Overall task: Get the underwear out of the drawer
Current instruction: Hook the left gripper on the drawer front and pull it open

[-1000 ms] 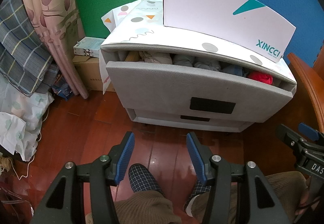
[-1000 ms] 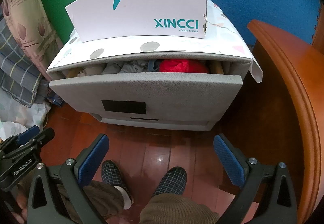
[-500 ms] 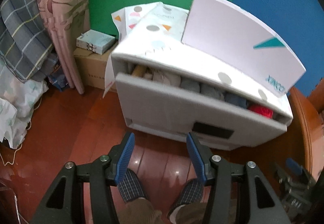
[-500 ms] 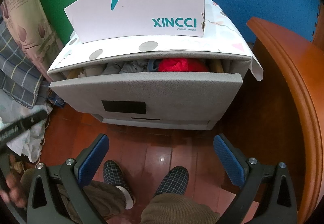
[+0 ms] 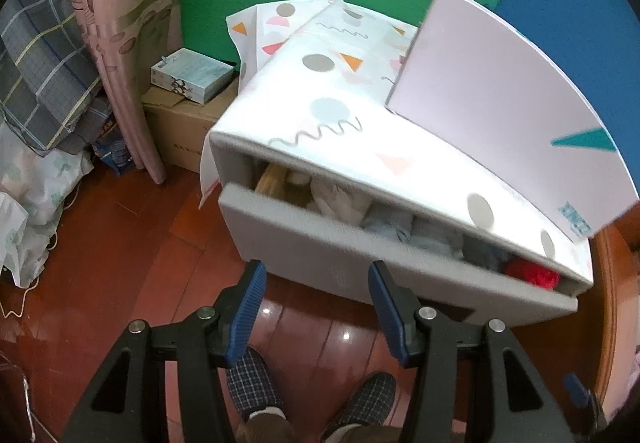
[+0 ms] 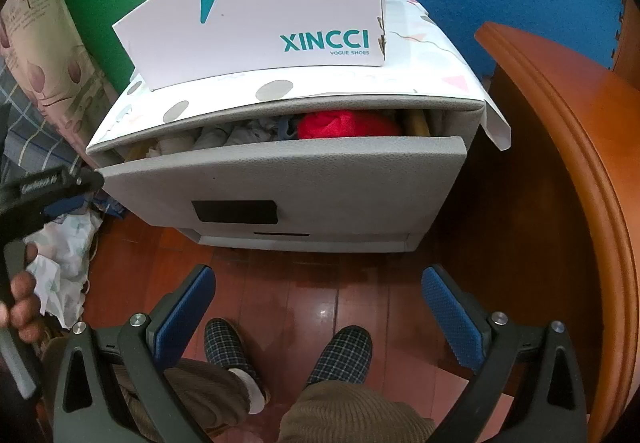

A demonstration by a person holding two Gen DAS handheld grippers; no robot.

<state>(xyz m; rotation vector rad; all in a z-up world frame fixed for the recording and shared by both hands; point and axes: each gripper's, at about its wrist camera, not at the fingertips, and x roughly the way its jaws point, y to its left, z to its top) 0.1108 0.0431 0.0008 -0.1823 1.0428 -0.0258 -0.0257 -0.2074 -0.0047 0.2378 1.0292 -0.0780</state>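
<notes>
So I hold both tools back from the drawer, which stands pulled partly out of the grey cabinet. My left hand-held gripper is spread and pinches nothing; my right hand-held gripper is spread wider, also bare. The underwear, a red bundle among pale folded pieces, lies at the drawer's right end. I judge the gap narrow, so I should come in from above with fingers along the slot and pinch one piece only. A shoe box sits on top; wooden floor lies below, foam mats behind.
</notes>
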